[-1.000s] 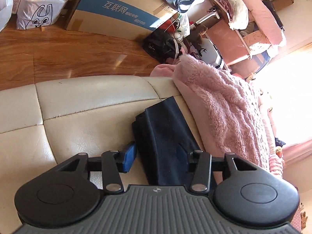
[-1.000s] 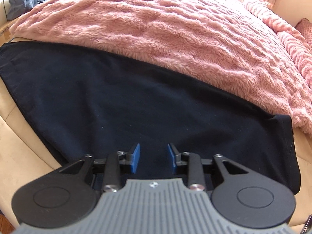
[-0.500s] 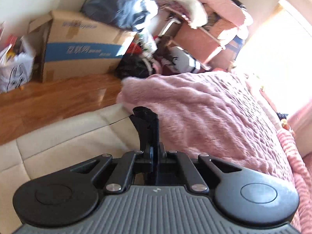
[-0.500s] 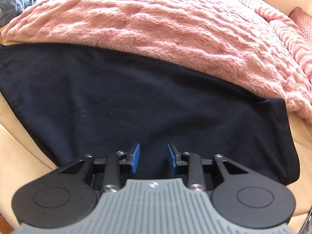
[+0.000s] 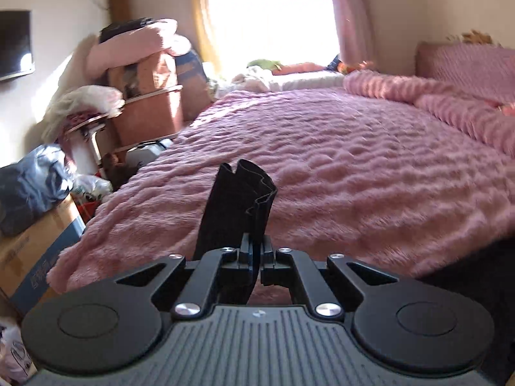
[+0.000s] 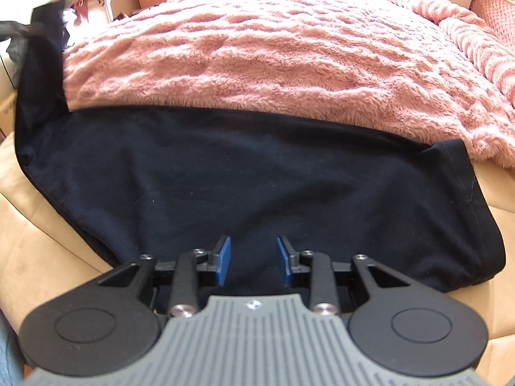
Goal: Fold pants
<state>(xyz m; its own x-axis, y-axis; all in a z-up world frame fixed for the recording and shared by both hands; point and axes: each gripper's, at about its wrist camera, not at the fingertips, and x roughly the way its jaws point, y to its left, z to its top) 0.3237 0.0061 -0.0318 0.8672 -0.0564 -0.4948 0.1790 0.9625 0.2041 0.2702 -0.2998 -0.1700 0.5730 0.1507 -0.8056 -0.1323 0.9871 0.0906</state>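
The black pants (image 6: 244,173) lie across a cream leather bench (image 6: 48,244) at the foot of a bed. My left gripper (image 5: 256,254) is shut on one end of the pants (image 5: 238,206) and holds it lifted, the cloth sticking up between the jaws. That lifted end shows at the far left of the right wrist view (image 6: 42,61). My right gripper (image 6: 251,259) is open, its blue pads (image 6: 223,259) just above the near edge of the pants, holding nothing.
A fluffy pink blanket (image 6: 273,51) covers the bed behind the pants. Left of the bed stand a cardboard box (image 5: 32,251), a dark bag (image 5: 29,189) and piled bins and bedding (image 5: 138,74). A bright window (image 5: 270,13) is at the back.
My left gripper closed on the pants end and lifted it up off the bench, swinging toward the bed. The right gripper stayed open over the pants.
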